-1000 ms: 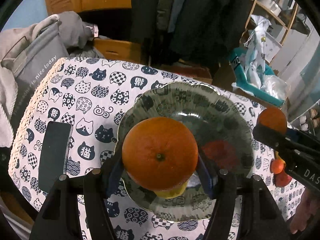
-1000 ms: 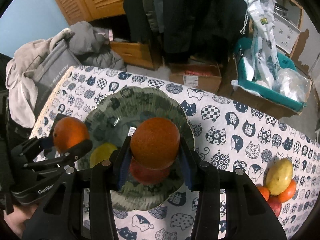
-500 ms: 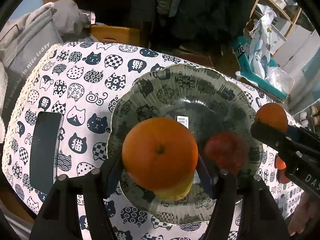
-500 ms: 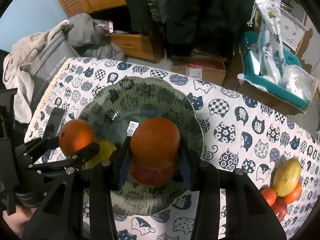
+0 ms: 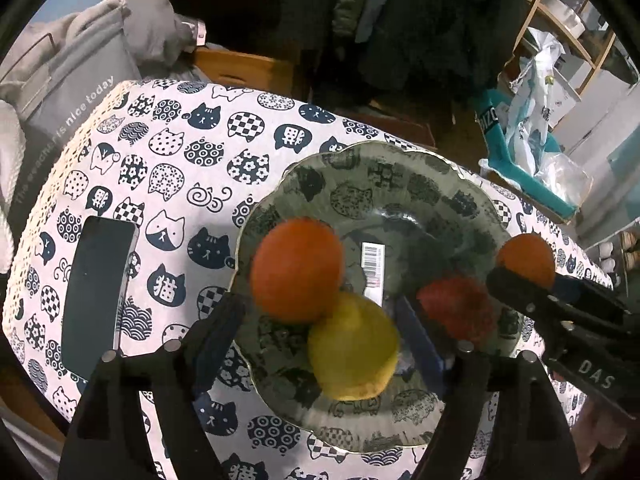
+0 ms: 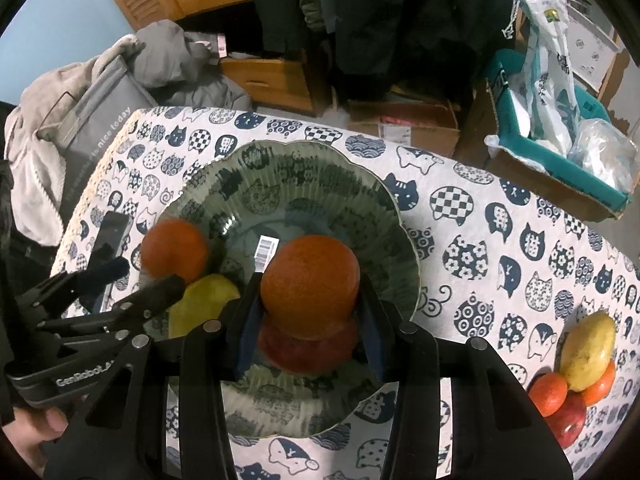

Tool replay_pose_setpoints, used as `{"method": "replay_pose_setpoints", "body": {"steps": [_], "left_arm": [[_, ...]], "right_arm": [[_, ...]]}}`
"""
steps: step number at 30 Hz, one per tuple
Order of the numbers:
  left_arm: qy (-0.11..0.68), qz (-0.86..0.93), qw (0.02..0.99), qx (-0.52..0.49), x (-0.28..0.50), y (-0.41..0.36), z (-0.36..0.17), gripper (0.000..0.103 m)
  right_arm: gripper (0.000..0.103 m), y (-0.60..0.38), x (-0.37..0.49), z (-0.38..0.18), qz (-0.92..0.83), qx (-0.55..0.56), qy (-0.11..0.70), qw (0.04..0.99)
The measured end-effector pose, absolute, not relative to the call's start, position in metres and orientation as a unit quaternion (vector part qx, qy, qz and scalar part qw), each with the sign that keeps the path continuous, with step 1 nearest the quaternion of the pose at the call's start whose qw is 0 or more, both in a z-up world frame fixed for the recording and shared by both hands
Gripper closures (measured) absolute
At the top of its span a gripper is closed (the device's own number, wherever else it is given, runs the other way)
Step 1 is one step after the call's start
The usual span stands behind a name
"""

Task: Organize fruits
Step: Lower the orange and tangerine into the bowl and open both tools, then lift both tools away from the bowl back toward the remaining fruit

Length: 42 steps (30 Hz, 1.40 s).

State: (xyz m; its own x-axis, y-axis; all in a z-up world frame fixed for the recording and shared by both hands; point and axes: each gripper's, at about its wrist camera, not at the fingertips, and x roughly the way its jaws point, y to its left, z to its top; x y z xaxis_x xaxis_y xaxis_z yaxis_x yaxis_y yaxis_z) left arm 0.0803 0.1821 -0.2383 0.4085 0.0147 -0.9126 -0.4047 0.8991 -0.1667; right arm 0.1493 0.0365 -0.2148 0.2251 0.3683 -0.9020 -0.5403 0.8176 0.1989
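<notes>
Left wrist view: the cat-print tablecloth (image 5: 168,168) carries the big dark scalloped plate (image 5: 400,176), and the change is on that plate. A second ago the left gripper (image 5: 320,320) clamped an orange (image 5: 298,268); now its jaws are opening and the orange sits free on the plate's left side, touching a yellow fruit (image 5: 354,354) nearer the camera. That fruit counts as delivered. To the right lies a red fruit (image 5: 456,308). The right gripper (image 6: 308,328) stays clamped on a second orange (image 6: 310,284), just above that red fruit; its release looks next. More fruit (image 6: 576,368) waits at the cloth's near right.
</notes>
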Motion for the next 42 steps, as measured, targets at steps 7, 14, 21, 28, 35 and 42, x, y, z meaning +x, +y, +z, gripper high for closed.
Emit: {"method": "replay_pose_setpoints", "body": {"steps": [7,14,21,28,35,42], "left_arm": [[0.533,0.135,0.816,-0.176,0.076,0.183,-0.236,0.022],[0.527,0.142,0.821,-0.167,0.071,0.185,-0.227,0.022],[0.518,0.143,0.826,-0.167,0.066,0.185,-0.216,0.022],[0.503,0.136,0.838,-0.163,0.063,0.178,-0.2,0.022],[0.482,0.125,0.853,-0.155,0.057,0.164,-0.179,0.022],[0.447,0.118,0.877,-0.127,0.046,0.144,-0.149,0.022]], "right_arm": [[0.059,0.045,0.149,-0.221,0.298,-0.078,0.557,0.771],[0.044,0.048,0.149,-0.22,0.3,-0.072,0.551,0.775],[0.042,0.043,0.151,-0.204,0.297,-0.063,0.54,0.785],[0.042,0.033,0.142,-0.182,0.279,-0.089,0.513,0.807],[0.039,0.017,0.132,-0.154,0.259,-0.104,0.476,0.834],[0.037,0.003,0.115,-0.127,0.246,-0.117,0.444,0.854]]}}
